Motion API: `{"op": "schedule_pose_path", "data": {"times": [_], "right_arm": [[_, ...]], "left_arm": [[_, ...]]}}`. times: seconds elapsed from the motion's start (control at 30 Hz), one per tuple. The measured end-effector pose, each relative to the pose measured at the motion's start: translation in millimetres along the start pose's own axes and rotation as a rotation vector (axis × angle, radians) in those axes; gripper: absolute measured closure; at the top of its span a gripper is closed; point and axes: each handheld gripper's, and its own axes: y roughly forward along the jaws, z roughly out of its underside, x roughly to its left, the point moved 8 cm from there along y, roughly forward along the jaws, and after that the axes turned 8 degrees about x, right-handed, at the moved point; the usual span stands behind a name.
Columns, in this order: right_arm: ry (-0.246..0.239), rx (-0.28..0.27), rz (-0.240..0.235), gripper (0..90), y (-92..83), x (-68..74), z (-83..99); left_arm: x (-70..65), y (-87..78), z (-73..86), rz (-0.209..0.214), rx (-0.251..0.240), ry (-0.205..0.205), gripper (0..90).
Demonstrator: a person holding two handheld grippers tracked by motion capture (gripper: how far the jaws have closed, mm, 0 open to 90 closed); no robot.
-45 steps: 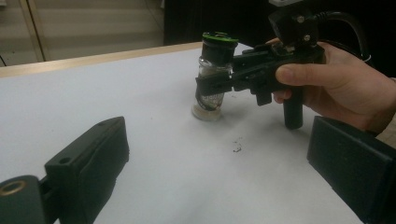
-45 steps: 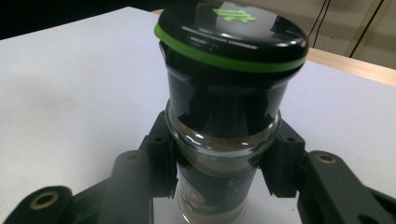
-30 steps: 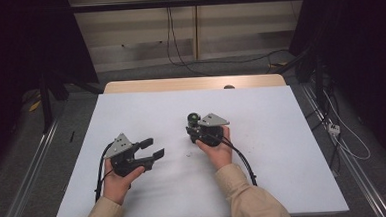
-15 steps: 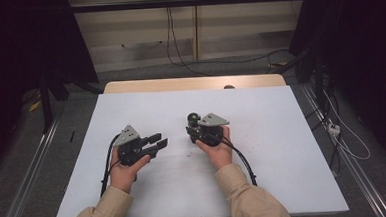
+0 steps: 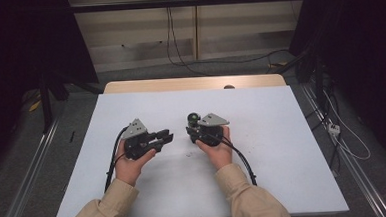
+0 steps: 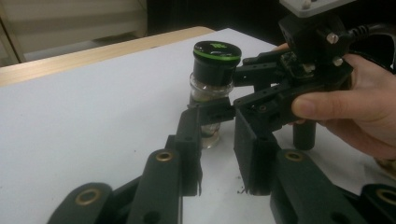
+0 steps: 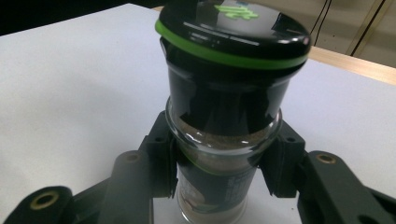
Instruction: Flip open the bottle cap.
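Spice jar (image 7: 223, 116) stands upright mid-table (image 5: 282, 134), pinched at its glass waist by the right gripper (image 7: 219, 163), likely to steady it for cap work. Left gripper (image 6: 219, 154), empty, jaws just been closing but still parted, sits just beside the jar, aimed at it.

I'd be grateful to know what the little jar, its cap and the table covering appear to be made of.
The jar looks like clear glass: glossy, with brown powder visible through its wall. Its cap seems smooth black plastic with a green ring and shiny highlights. The table covering looks matte white, perhaps paper or laminate, laid over a wooden tabletop.
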Motion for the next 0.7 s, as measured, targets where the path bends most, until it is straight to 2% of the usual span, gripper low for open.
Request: {"op": "schedule_pose_path", "data": {"times": [0.27,0.7], "right_arm": [[0.0,-0.001,0.0,54.0,0.2,-0.1,0.0],[-0.001,-0.001,0.0,53.9,0.1,0.0,0.3]], "left_arm": [[-3.8,9.2,-8.5,0.033,0.011,0.004,79.9],[-7.6,21.2,-16.3,0.039,0.039,0.015,86.8]]}}
